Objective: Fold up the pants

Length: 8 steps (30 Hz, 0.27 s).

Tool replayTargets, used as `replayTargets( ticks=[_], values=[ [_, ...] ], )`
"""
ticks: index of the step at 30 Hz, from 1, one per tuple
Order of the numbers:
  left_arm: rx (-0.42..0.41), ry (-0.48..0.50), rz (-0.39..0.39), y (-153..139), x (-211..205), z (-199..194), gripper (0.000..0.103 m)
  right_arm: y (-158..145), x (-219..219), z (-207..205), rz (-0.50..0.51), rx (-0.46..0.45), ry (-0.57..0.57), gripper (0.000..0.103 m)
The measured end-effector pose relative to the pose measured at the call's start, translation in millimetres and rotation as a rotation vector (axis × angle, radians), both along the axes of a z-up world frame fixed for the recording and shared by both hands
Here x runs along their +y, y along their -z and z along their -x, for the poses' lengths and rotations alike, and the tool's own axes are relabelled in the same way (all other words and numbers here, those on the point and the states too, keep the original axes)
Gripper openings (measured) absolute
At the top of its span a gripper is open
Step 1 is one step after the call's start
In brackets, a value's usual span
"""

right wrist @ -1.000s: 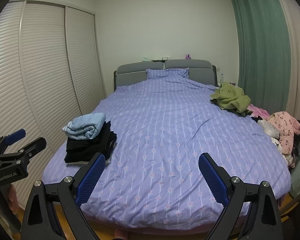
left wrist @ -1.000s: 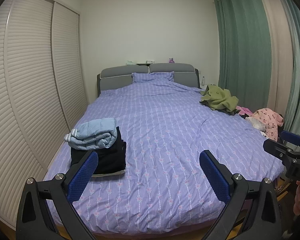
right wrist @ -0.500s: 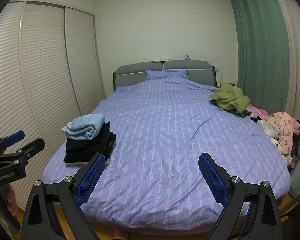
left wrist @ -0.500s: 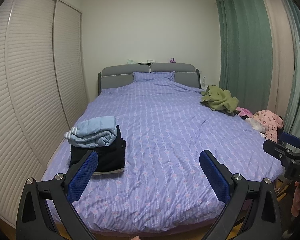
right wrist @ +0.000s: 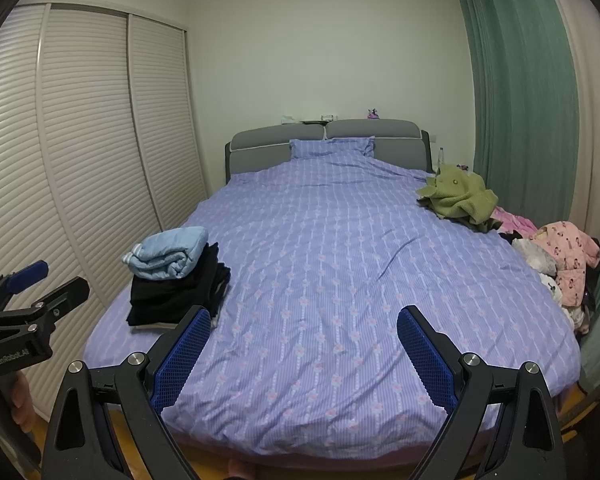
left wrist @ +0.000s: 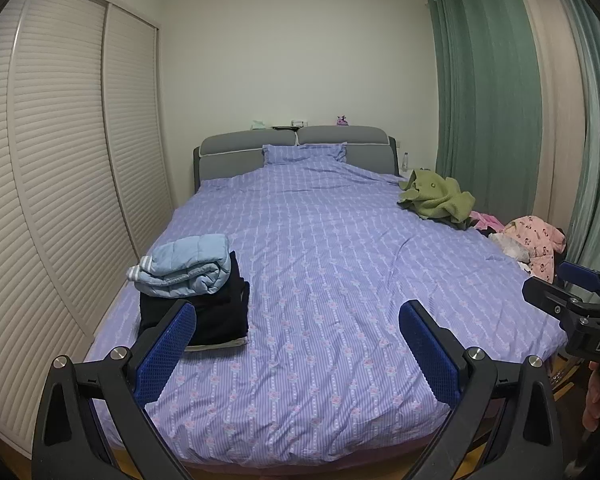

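Observation:
A stack of folded clothes, dark garments [left wrist: 216, 312] [right wrist: 180, 292] with a light blue quilted piece [left wrist: 184, 264] [right wrist: 168, 254] on top, sits at the bed's left front. A heap of unfolded clothes, pink printed [left wrist: 534, 240] [right wrist: 564, 256] and green [left wrist: 436, 198] [right wrist: 460, 198], lies along the bed's right edge. My left gripper [left wrist: 296, 344] is open and empty, held at the foot of the bed; it also shows in the right wrist view [right wrist: 40, 288]. My right gripper [right wrist: 302, 348] is open and empty beside it; it also shows in the left wrist view [left wrist: 568, 288]. I cannot tell which garments are pants.
The bed has a purple striped cover [left wrist: 320, 260] [right wrist: 332, 260], a pillow [left wrist: 304, 152] and a grey headboard [right wrist: 324, 140]. Louvred wardrobe doors [left wrist: 60, 160] run along the left. Green curtains [left wrist: 488, 100] hang at the right.
Both views have shifted only slightly; the left wrist view tilted a little. Both grippers stay open and empty.

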<state>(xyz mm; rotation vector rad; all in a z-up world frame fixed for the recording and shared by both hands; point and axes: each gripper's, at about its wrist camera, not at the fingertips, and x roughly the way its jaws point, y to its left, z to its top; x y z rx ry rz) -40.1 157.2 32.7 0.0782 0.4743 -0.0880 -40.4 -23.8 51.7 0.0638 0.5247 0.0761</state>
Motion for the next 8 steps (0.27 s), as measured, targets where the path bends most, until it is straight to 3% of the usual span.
replayTargets(
  ticks=[8],
  values=[
    [-0.003,0.005,-0.006,1.1,-0.8,0.1,0.103,-0.1,-0.5,0.6,-0.004,0.001,0.001,0.095]
  ],
)
